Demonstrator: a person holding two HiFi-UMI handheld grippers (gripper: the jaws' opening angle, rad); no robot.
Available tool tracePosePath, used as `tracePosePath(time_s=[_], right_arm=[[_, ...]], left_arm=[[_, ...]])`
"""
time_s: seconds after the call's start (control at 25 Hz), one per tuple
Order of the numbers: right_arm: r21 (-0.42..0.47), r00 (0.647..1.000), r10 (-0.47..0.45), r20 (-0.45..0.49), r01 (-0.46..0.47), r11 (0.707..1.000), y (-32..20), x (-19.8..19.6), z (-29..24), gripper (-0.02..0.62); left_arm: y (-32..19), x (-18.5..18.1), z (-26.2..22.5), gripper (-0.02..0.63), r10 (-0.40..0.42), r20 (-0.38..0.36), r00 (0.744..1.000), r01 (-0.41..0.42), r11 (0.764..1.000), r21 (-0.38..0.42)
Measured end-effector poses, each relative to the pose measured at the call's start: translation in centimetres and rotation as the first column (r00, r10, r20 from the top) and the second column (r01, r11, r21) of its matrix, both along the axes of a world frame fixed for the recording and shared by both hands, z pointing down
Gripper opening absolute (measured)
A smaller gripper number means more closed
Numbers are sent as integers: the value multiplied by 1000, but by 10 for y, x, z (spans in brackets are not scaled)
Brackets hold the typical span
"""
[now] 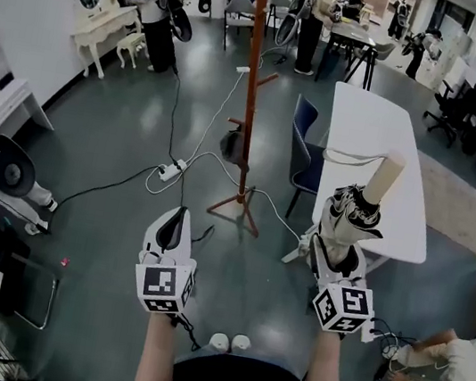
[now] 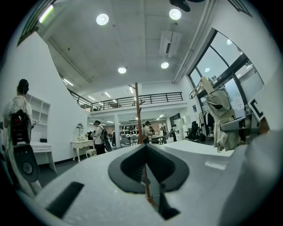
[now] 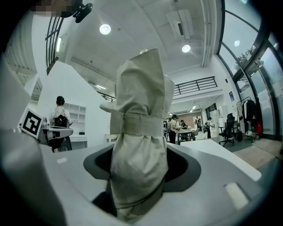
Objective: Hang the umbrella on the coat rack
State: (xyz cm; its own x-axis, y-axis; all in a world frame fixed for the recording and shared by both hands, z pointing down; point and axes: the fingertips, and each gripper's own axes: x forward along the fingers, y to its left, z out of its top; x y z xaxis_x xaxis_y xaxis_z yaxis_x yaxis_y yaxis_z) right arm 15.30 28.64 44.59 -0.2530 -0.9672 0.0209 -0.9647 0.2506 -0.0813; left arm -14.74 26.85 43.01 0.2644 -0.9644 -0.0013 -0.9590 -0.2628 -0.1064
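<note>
Two claws are up in front of you, and only the right claw carries anything. It is clenched on the folded umbrella, gripping the bundled canopy low down. The umbrella's long axis stands up out of the jaws, with the pale handle at the far end. The left claw is closed on nothing. The coat rack stands on the floor ahead, well apart from both claws, left of the umbrella and nearer the left claw's line. Your hang likely turns on carrying the handle end forward and leftward to a peg.
</note>
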Motion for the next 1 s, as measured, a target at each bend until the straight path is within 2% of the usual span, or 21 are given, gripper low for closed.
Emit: tracePosePath(time_s=[0.36,0.6,1.0], right_arm=[[0,1000,7,-3,-7,1000,0,-28,10,299],[-11,1000,9,-15,-9,1000,-7,-35,16,299],[-3,1000,-11,-11,11,1000,-77,-42,27,301]], left_arm=[[-5,-29,10,8,11,6,1000,-11,1000,-1],[-14,-52,14,8,-23,-1,1000,23,1000,-7],[-79,-59,28,8,-39,-4,999,39,999,-4]])
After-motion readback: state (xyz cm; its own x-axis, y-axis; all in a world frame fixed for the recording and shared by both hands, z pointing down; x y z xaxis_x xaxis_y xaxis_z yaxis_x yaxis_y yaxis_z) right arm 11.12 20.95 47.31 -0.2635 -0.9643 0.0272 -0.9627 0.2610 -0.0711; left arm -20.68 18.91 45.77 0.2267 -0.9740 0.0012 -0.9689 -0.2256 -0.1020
